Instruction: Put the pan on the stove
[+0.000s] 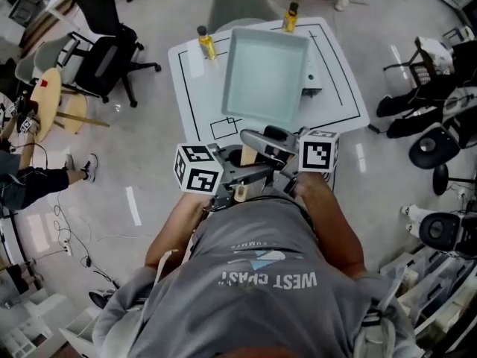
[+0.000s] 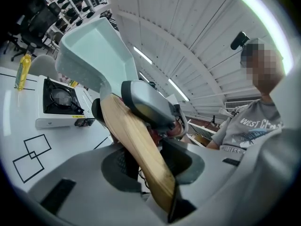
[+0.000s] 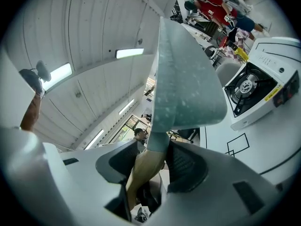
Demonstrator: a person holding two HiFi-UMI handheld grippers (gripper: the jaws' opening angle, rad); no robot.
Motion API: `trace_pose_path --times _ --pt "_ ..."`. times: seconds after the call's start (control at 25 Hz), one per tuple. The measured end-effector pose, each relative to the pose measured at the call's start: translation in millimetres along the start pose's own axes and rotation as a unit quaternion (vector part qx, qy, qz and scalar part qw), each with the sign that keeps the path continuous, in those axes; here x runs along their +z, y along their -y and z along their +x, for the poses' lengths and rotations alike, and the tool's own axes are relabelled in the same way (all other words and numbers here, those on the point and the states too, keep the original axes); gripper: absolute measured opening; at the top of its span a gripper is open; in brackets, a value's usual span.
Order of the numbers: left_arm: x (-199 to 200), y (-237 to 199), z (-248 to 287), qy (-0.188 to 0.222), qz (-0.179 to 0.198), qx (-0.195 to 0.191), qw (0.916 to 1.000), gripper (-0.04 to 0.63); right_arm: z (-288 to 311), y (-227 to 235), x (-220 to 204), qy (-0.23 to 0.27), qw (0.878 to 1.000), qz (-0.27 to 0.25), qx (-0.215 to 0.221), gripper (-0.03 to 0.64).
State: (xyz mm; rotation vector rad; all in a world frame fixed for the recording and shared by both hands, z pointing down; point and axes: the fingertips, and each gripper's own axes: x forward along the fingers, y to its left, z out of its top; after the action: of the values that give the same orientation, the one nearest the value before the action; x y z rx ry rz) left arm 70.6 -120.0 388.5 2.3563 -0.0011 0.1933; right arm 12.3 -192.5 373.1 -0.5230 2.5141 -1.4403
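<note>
Pan held in the air, clear of the stove

Grey shirt fills the bottom of the head view, and just past it both tools meet on one wooden handle. The left gripper is clamped on the handle's lower, flat tan part. The right gripper is clenched on it further up, where the wood joins the pan's pale neck.

The pan is square, deep and pale green, smooth inside and faintly speckled underneath. It hangs tilted above the white table, touching nothing but the jaws. From overhead it hides the middle of the tabletop and part of the stove. The stove is a low white box with a black round burner and sits on the table at the pan's right edge, apart from it.

Thin black lines run around the tabletop, with two overlapping outlined squares near the front. Two yellow bottles with dark caps stand upright at the far side, one at each far corner of the pan. A black office chair stands on the floor to the left, well apart from the table.
</note>
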Motion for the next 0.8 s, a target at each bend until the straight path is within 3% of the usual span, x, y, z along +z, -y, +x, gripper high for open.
trace_pose_path --times 0.36,0.8 --pt "34.3 -49.6 22.1 0.024 -0.031 0.03 0.9988 0.127 4.9 41.2 43.1 -0.033 0.999 0.018 0.024 0.193" --pt "45.9 -121.3 44.9 0.037 -0.08 0.052 0.9948 0.127 12.2 111.2 67.8 -0.062 0.995 0.06 0.042 0.193"
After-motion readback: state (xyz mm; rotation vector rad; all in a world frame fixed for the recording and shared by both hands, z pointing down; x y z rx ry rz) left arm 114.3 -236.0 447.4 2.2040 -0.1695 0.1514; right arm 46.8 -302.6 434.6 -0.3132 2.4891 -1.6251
